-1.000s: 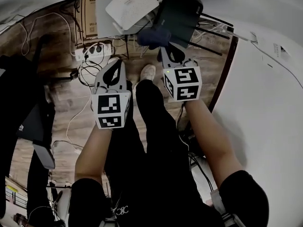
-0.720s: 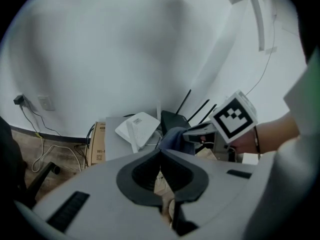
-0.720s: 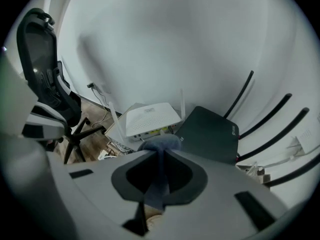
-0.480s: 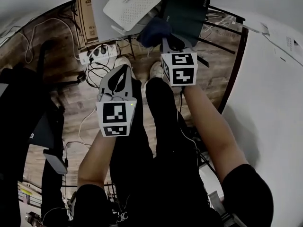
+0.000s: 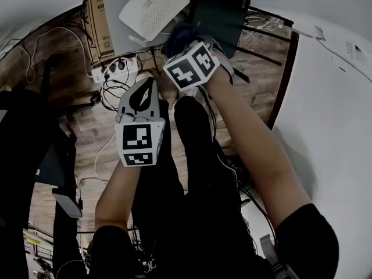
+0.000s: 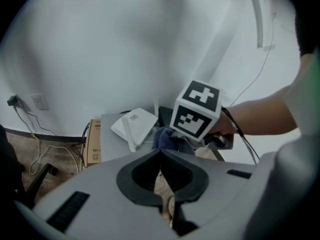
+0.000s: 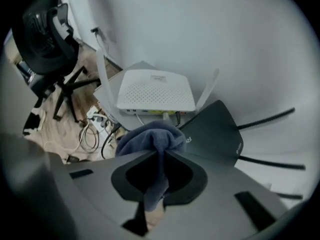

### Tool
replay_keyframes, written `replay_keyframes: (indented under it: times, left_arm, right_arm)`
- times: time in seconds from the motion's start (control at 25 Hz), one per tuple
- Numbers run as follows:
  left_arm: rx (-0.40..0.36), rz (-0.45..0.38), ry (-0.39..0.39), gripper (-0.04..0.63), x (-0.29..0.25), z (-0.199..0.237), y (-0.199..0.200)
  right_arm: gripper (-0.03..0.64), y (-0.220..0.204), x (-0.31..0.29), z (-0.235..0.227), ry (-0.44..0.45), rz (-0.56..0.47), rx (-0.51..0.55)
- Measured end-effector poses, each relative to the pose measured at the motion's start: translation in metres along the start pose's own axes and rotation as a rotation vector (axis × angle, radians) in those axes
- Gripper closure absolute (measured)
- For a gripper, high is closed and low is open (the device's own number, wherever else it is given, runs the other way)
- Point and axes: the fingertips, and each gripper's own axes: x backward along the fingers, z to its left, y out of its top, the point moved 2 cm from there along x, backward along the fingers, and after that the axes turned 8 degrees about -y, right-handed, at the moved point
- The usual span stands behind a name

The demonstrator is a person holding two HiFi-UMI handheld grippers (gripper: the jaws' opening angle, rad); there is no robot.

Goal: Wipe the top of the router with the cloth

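A white router [image 5: 154,7] and a black router [image 5: 224,10] with antennas lie side by side on a grey surface [image 5: 119,16]. My right gripper [image 7: 161,151] is shut on a dark blue cloth [image 7: 150,139], whose bunch hangs at the near edges of both routers, between them. In the head view the cloth [image 5: 179,36] shows just beyond the right gripper's marker cube [image 5: 190,65]. My left gripper [image 5: 148,83] hovers lower left over the floor, jaws shut with nothing in them. It sees the white router [image 6: 135,126] and the cloth [image 6: 167,136].
A cardboard box [image 5: 96,19] stands left of the grey surface. A power strip [image 5: 116,67] and tangled cables lie on the wood floor below it. An office chair [image 7: 45,29] stands at the left. A white wall rises behind the routers.
My right gripper has swung left and rolled, its cube now tilted, carrying the cloth from the black router's near edge toward the white router. The left gripper has barely moved.
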Motion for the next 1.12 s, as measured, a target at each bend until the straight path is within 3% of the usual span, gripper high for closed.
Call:
replay_keyframes:
  times: [0.12, 0.28, 0.48, 0.6, 0.72, 0.92, 1.12]
  left_arm:
    - [0.012, -0.013, -0.004, 0.592, 0.001, -0.003, 0.005]
    - [0.014, -0.017, -0.007, 0.592, 0.003, -0.003, 0.005]
    - [0.038, -0.01, 0.009, 0.592, 0.006, 0.004, -0.005]
    - [0.053, -0.006, 0.008, 0.592, 0.006, 0.005, -0.01]
    - [0.051, -0.006, -0.001, 0.592, 0.004, 0.003, -0.01]
    - [0.047, -0.008, -0.01, 0.592, 0.002, 0.004, -0.009]
    - [0.055, 0.001, 0.0, 0.592, 0.001, 0.011, -0.012]
  right_arm:
    - [0.595, 0.002, -0.001, -0.002, 0.108, 0.103, 0.099]
    - [0.595, -0.002, -0.003, -0.007, 0.289, 0.152, 0.154]
    - [0.595, -0.019, -0.008, -0.02, 0.369, 0.243, 0.417]
    - [0.595, -0.038, -0.01, -0.025, 0.431, 0.364, 0.478]
    - [0.595, -0.045, -0.013, -0.033, 0.433, 0.413, 0.492]
    - [0.595, -0.059, -0.021, -0.051, 0.342, 0.516, 0.631]
    - [0.595, -0.071, -0.027, -0.062, 0.3, 0.595, 0.693]
